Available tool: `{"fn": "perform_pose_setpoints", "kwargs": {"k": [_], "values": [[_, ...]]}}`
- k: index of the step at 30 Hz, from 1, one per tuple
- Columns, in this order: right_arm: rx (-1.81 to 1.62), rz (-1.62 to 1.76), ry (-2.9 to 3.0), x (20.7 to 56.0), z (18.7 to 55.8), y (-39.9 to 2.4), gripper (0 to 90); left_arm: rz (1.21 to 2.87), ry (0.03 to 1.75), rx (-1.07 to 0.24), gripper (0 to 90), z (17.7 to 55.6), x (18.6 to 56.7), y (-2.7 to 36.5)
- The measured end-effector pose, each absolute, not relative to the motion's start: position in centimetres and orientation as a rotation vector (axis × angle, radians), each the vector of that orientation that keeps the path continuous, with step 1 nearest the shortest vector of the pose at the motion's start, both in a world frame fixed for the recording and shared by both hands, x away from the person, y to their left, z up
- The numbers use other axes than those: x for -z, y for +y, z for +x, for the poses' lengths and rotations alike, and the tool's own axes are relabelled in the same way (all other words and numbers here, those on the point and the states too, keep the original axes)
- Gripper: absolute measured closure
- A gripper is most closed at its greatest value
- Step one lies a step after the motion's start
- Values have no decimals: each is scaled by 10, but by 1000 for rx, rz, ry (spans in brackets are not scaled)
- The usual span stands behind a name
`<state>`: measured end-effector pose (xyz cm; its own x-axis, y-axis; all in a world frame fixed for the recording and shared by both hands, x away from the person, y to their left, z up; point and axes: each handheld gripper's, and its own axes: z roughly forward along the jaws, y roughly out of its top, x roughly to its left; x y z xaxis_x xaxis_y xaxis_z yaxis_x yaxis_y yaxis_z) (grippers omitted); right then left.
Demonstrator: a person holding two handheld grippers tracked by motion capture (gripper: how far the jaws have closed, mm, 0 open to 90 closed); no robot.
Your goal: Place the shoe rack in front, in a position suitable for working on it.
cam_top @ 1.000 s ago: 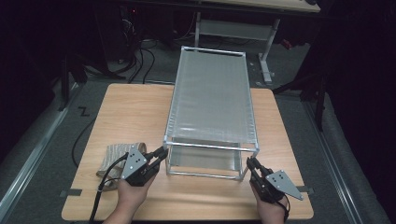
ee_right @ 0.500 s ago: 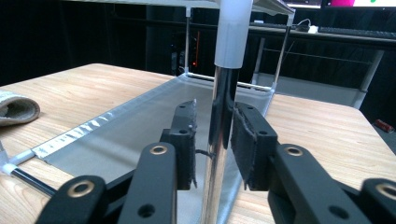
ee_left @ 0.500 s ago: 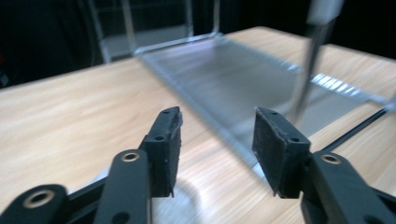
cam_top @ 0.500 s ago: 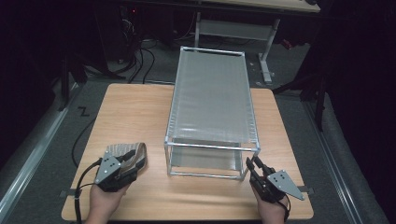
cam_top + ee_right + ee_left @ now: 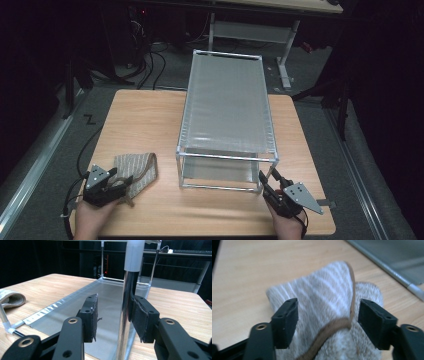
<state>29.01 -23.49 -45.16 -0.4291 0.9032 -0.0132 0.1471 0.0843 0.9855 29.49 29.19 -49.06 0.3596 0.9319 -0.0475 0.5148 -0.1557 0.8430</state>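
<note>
The left gripper (image 5: 119, 183) hangs low over the near left part of the wooden table (image 5: 145, 115). Its fingers (image 5: 287, 321) stand wide and have just been opening. Between them lies a folded, grey-and-white striped cloth (image 5: 324, 312) with a brown edging strip (image 5: 332, 326) that curls across the gap and runs up close to the right-hand finger. The pads do not press on the fabric; it rests on the table beneath and ahead of them. In the high view the cloth (image 5: 137, 169) lies just ahead of the fingertips, with bare wood around it.

To the right of those fingers, near but apart from the cloth, stands a two-tier metal rack (image 5: 227, 107) with mesh shelves, reaching from the table's near part towards its far edge. In the left gripper view its lower rail (image 5: 387, 268) crosses the upper right corner.

The right gripper (image 5: 267, 181) sits at the rack's near right corner. Its fingers (image 5: 91, 315) are parted and have just been opening. The chrome corner post (image 5: 127, 310) stands upright between them, against or just off the right-hand pad and clear of the left-hand one, so it is not gripped. Beyond the fingers stretches the lower mesh shelf (image 5: 107, 293); far to their left the rolled edge of the cloth (image 5: 11, 298) lies on the wood.
</note>
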Motion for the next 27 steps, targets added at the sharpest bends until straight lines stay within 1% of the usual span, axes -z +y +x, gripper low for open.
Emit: {"fn": "perform_pose_setpoints", "kwargs": {"k": [2, 5, 6, 8, 9, 10, 12, 13, 14, 15, 17, 18, 19, 21, 22, 23, 26, 27], "values": [[-1414, 1057, 1675, 451, 291, -236, 571, 1838, 1282, -646, 283, 296, 493, 290], [-1421, 1058, 1672, 451, 293, -236, 569, 1893, 1291, -664, 280, 296, 497, 287], [-1422, 1059, 1676, 451, 295, -236, 569, 1934, 1307, -656, 293, 297, 500, 286], [-1428, 1056, 1676, 451, 296, -236, 569, 1949, 1309, -664, 305, 297, 502, 286], [-1429, 1057, 1680, 451, 296, -236, 568, 1947, 1313, -670, 325, 297, 503, 286], [-1430, 1053, 1685, 451, 297, -235, 568, 1968, 1307, -694, 434, 295, 504, 285], [-1430, 1051, 1685, 451, 297, -235, 568, 1975, 1305, -710, 546, 294, 504, 284], [-1430, 1051, 1685, 451, 297, -235, 568, 1996, 1296, -732, 546, 294, 504, 283], [-1429, 1051, 1682, 451, 297, -234, 568, 2016, 1281, -749, 650, 293, 504, 281], [-1429, 1051, 1682, 451, 297, -234, 568, 2031, 1265, -761, 650, 292, 504, 280], [-1426, 1050, 1684, 451, 297, -235, 568, 2036, 1249, -777, 699, 291, 504, 277], [-1426, 1049, 1682, 451, 297, -235, 568, 2011, 1235, -738, 715, 290, 502, 277], [-1426, 1049, 1682, 451, 297, -235, 568, 2011, 1235, -738, 720, 290, 502, 277], [-1427, 1049, 1677, 450, 297, -236, 568, 1960, 1195, -699, 724, 288, 498, 276], [-1426, 1056, 1675, 450, 297, -237, 568, 1905, 1113, -701, 726, 283, 491, 272], [-1426, 1056, 1675, 450, 297, -237, 568, 1905, 1113, -701, 726, 283, 491, 272], [-1424, 1053, 1675, 451, 297, -238, 568, 1774, 960, -706, 726, 271, 476, 266], [-1424, 1053, 1675, 451, 297, -238, 568, 1743, 934, -710, 726, 267, 473, 264]]}}
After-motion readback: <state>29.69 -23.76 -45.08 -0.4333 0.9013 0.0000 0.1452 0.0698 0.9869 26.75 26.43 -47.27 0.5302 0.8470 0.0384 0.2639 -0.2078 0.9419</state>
